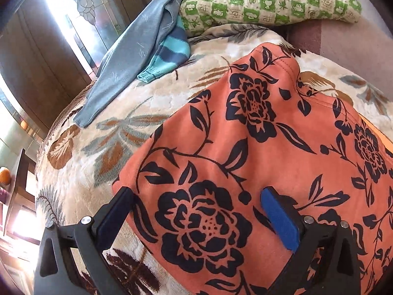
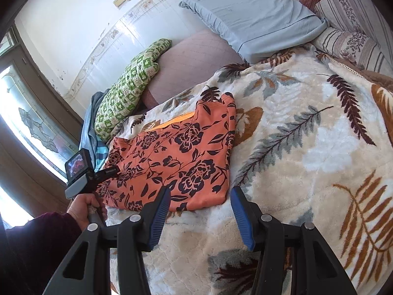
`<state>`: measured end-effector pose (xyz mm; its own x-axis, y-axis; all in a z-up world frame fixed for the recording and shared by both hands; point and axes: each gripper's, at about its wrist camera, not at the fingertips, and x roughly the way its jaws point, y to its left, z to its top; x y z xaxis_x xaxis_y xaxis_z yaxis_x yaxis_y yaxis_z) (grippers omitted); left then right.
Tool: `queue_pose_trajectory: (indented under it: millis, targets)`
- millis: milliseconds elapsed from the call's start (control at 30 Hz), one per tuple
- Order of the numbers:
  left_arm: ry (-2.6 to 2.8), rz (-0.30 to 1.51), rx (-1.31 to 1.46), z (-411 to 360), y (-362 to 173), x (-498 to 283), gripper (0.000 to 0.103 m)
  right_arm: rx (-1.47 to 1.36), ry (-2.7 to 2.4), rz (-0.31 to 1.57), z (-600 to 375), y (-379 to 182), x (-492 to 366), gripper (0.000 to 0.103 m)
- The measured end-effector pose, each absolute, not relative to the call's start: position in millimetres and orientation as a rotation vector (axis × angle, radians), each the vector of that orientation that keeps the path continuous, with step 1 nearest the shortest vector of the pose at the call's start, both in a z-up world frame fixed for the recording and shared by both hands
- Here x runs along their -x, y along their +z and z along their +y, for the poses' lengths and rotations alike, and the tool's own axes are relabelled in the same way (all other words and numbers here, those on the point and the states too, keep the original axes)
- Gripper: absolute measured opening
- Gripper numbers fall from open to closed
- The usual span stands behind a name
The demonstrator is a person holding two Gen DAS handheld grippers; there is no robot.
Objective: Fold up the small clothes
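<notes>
Fingers of the left gripper (image 1: 196, 218) stand wide apart, tilted down over the near part of the orange floral garment (image 1: 245, 135), gripping nothing. A hand (image 2: 86, 206) in a dark sleeve (image 2: 36, 241) holds it at the garment's left edge. The right gripper (image 2: 200, 211) hovers half open and empty over the leaf-print blanket (image 2: 307, 147), just before the garment's near edge. Whether the left pads touch the cloth cannot be told. The garment lies flat toward the blanket's far left side.

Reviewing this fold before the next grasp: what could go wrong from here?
1. The left hand-held gripper straddles the orange floral garment over a plush blanket; closing may pinch the blanket too.
2. The right hand-held gripper is open off the garment's edge, so a one-sided lift may skew the fold.
</notes>
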<state>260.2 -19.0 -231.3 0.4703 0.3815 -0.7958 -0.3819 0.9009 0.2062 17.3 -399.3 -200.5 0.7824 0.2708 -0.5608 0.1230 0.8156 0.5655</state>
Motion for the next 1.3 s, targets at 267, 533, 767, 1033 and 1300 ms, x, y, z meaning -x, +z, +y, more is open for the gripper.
queue_pose_trajectory:
  millis: [267, 533, 767, 1033, 1300]
  targets:
    - [0.443, 1.063, -0.105, -23.8, -231.7, -276.3, 0.103, -0.566, 0.142, 0.676, -377.6, -191.3, -26.1, 0.055]
    - [0.554, 0.966, -0.059, -29.7, -227.7, -266.6, 0.103, -0.675, 0.117, 0.667, -409.3, -197.8, -15.0, 0.055]
    - [0.581, 0.948, -0.022, -29.1, -222.7, -266.3, 0.103, -0.691, 0.126, 0.659, -415.5, -197.0, -13.1, 0.055]
    - [0.557, 0.963, -0.061, -20.5, -235.9, -266.7, 0.103, -0.692, 0.100, 0.673, -416.7, -200.6, -12.2, 0.055]
    - [0.482, 0.915, 0.047, -16.1, -211.9, -258.2, 0.103, -0.648, 0.083, 0.697, -402.5, -202.7, -21.8, 0.055]
